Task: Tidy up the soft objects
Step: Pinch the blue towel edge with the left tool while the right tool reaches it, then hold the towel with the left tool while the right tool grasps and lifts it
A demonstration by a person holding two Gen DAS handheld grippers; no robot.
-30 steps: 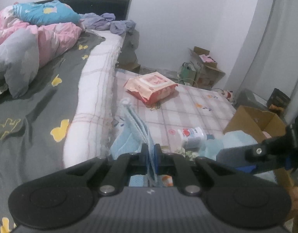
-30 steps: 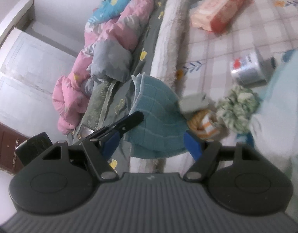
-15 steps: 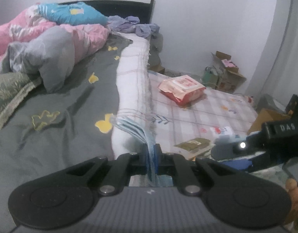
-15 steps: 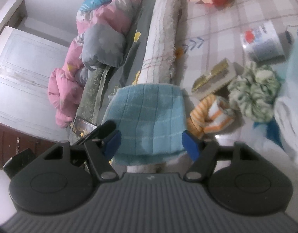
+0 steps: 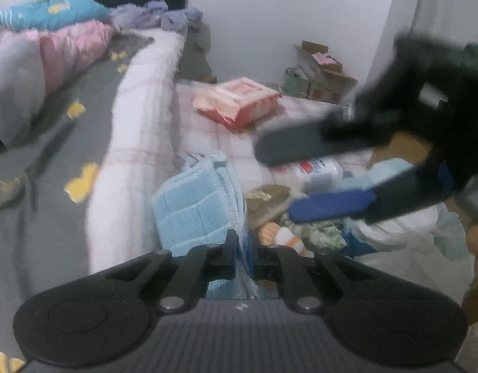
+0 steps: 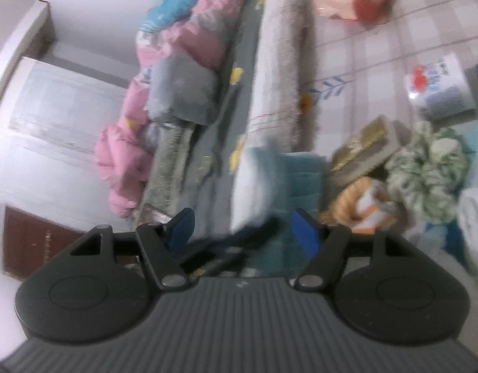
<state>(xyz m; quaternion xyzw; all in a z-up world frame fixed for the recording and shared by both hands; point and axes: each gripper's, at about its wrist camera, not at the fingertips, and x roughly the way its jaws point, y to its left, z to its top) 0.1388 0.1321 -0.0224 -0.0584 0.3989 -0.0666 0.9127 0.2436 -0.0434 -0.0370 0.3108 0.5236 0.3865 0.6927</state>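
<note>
One red-pink pack (image 5: pixel 237 101) (print unreadable), white labelled bottle (image 5: pixel 316 171), lettering blurred

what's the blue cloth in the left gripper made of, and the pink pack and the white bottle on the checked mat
Blue cloth: looks like terry or microfibre, matte and fuzzy with a stitched grid; it droops from the left gripper.
Pink pack: probably thin plastic film, slightly glossy and crinkled at its edges.
White bottle: likely smooth plastic with a printed label; blur leaves this open.
</note>
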